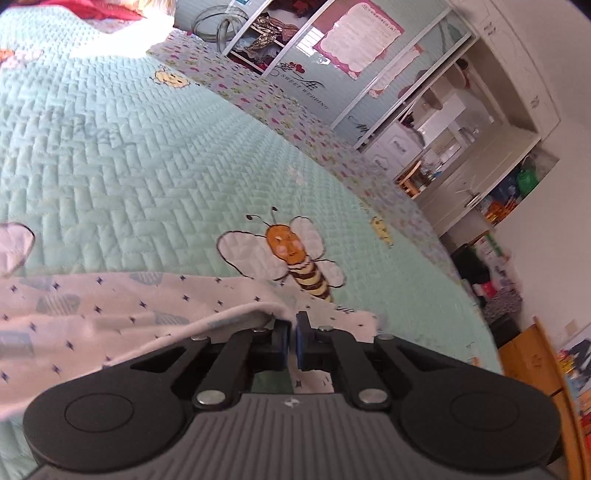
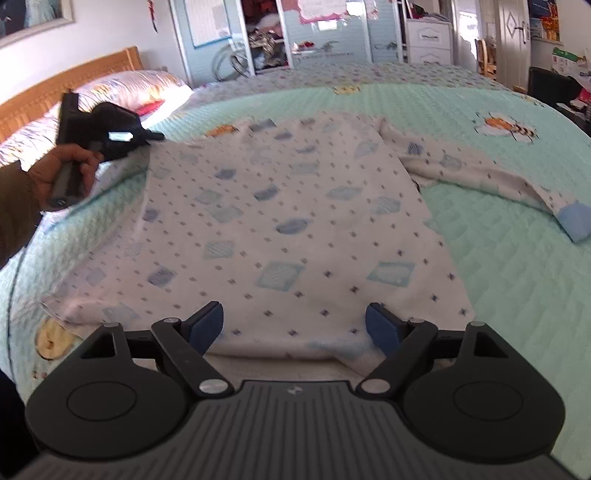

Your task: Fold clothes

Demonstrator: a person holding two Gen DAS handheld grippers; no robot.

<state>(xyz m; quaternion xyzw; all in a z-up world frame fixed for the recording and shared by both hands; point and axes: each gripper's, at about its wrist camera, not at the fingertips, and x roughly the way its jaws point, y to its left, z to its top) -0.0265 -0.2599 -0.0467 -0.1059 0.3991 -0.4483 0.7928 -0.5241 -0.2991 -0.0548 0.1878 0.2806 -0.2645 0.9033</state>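
Bedroom: wardrobe (image 2: 266,33) behind a bed under a green quilt (image 2: 498,258). White patterned shirt (image 2: 277,221) lies spread on it, one sleeve (image 2: 517,177) out sideways. Left gripper (image 1: 291,332) pinches the shirt's edge; right gripper (image 2: 293,325) gapes wide over its hem.

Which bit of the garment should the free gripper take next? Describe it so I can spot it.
On the mint quilted bedspread lies a white diamond-print top. Its outstretched long sleeve runs right, below the embroidered bee. Only it ends in a plain light-blue cuff.
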